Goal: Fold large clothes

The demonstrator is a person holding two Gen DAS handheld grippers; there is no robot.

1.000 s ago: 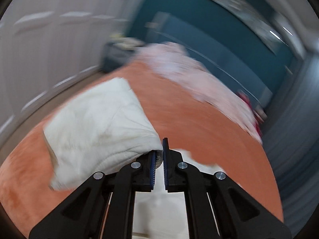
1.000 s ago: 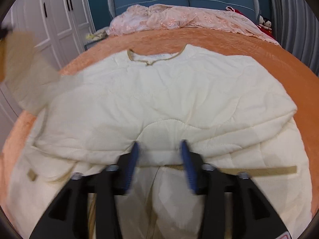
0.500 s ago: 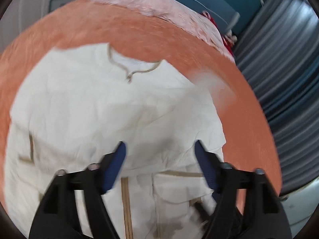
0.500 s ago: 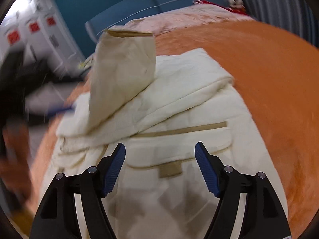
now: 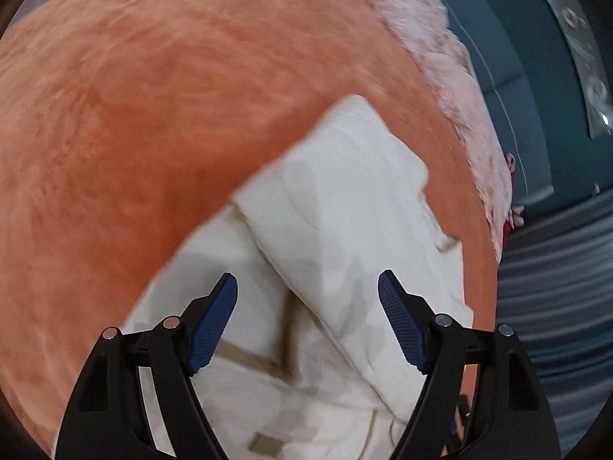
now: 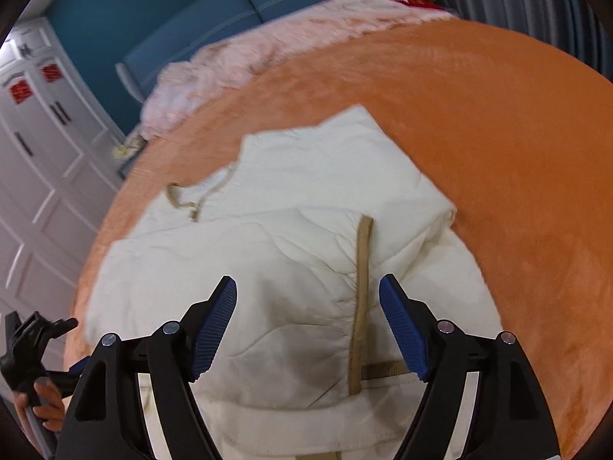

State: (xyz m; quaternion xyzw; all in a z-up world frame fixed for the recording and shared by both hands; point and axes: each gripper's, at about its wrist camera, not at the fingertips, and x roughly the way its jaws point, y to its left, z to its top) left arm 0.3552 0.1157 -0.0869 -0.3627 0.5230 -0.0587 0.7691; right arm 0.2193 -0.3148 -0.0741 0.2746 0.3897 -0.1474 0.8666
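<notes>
A cream quilted jacket (image 6: pixel 291 253) with tan trim lies on the orange bedspread (image 6: pixel 498 122). One sleeve is folded across its front, and the tan cuff (image 6: pixel 362 299) runs down between my right fingers. My right gripper (image 6: pixel 307 329) hovers open over that sleeve, pads clear of the cloth. In the left wrist view the jacket (image 5: pixel 345 207) lies with the folded sleeve slanting across it. My left gripper (image 5: pixel 307 326) is open above it with nothing between its pads. The left tool (image 6: pixel 27 349) and the hand holding it show at the right view's lower left edge.
A pink lacy blanket (image 6: pixel 268 53) is heaped at the head of the bed against the blue padded headboard (image 6: pixel 214 11). White wardrobe doors (image 6: pixel 34 176) stand to the left. Grey curtains (image 5: pixel 555 276) hang past the bed's right side.
The left gripper let go of the sleeve, opened wide and dropped low over the jacket. The sleeve now lies folded across the front. The right gripper widened slightly and shifted sideways with a roll.
</notes>
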